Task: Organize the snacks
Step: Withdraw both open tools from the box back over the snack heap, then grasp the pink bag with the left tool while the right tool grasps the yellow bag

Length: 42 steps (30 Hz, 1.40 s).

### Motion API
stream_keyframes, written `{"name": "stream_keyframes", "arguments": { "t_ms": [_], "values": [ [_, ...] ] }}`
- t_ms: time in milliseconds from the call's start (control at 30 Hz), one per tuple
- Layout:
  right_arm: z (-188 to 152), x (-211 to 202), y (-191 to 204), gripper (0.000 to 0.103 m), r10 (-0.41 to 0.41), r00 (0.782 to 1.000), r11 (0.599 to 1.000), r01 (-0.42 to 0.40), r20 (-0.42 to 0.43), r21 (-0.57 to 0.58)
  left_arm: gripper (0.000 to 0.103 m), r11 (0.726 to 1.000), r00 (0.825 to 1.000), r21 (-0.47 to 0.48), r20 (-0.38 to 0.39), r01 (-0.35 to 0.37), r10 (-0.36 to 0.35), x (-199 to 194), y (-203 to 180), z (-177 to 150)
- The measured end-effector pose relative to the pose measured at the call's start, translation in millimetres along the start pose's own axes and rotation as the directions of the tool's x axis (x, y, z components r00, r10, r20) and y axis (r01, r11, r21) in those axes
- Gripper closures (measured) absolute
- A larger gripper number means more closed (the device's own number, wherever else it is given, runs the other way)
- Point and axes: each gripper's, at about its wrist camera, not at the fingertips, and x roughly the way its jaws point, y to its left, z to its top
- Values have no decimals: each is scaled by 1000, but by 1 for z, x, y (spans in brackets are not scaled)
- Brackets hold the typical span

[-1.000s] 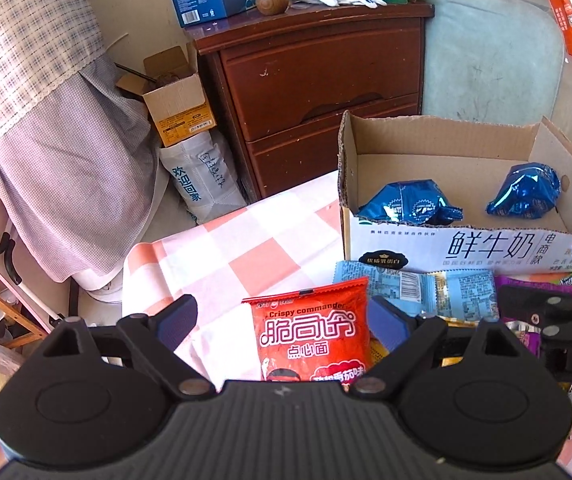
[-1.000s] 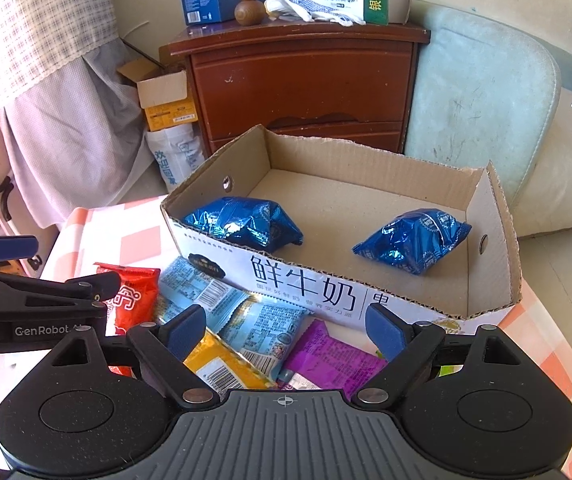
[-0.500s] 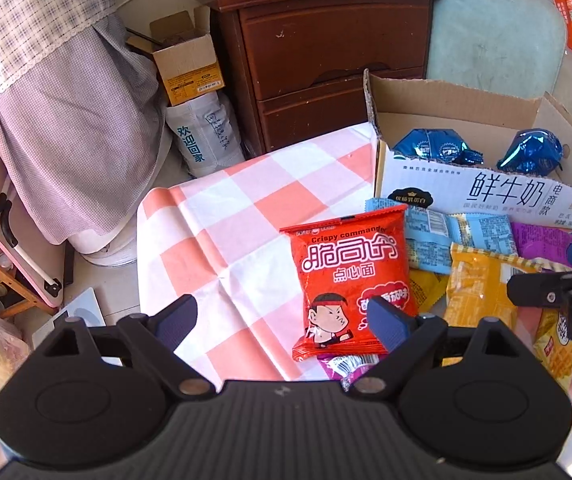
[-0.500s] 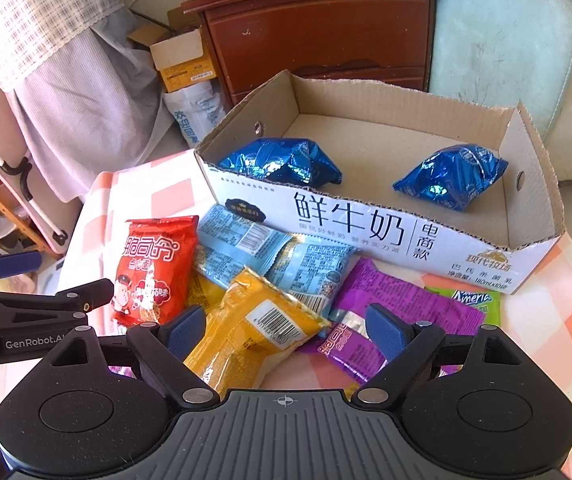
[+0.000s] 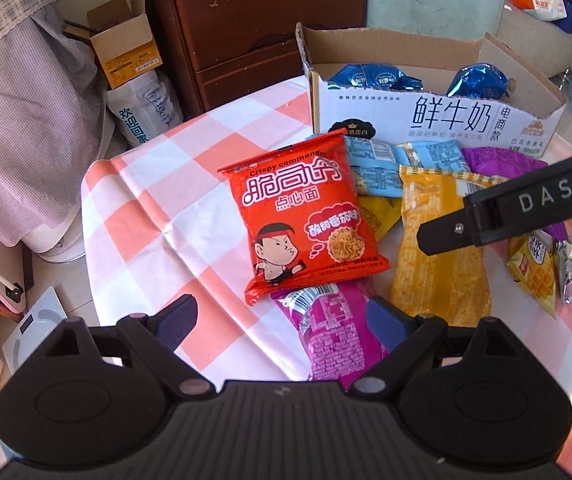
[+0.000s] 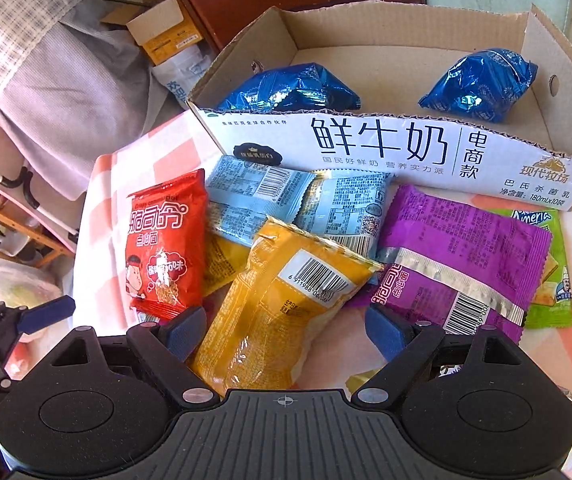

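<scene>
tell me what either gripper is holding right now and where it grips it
Nothing is held. The left gripper and right gripper both hang open above the snack packets.

Both cameras sit just behind their own gripper fingers and look steeply down onto the checked tablecloth (image 5: 153,216). The left wrist view looks from the table's left side, close above the red packet (image 5: 302,216). The right wrist view is nearer the cardboard box (image 6: 386,148), close above the yellow packet (image 6: 281,304). Both views share the packet pile, the box and the dresser (image 5: 253,24). Picture edges are bent, so apparent nearness there is uncertain.
</scene>
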Motion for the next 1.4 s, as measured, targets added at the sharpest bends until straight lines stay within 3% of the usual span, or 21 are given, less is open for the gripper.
{"name": "stream_keyframes", "arguments": {
  "t_ms": [167,400,467,500,567,667,833,1167,1400],
  "values": [
    [1,10,3,15,-1,1000,1000,1,-17,-1,12,999,999,7,-1,32,-32,7,-8,0],
    [-2,21,10,19,-19,999,999,18,-27,-27,13,1000,999,7,-34,7,-7,23,-14,-4],
    [-3,23,12,22,-23,999,999,22,-28,-41,24,1000,999,3,-52,-9,9,28,-14,-7],
    [-4,23,13,27,-24,999,998,23,-21,-51,25,1000,998,-3,-56,-1,1,29,-13,-8],
    [-4,22,13,35,-19,1000,998,18,-4,-67,44,998,998,-43,-45,52,-54,26,-8,-10],
    [-4,19,11,46,12,1000,998,-12,5,-67,54,997,997,-49,-53,61,-63,24,-7,-11],
    [-4,10,10,54,41,999,994,-38,30,-101,57,996,996,-54,-49,73,-76,18,-4,-13],
    [-10,-11,6,54,75,995,985,-63,66,-160,58,992,993,-36,-17,118,-118,-4,-5,-15],
    [-12,-25,4,54,59,993,979,-38,103,-201,58,990,990,-6,7,139,-139,-19,-16,-21]
  ]
}}
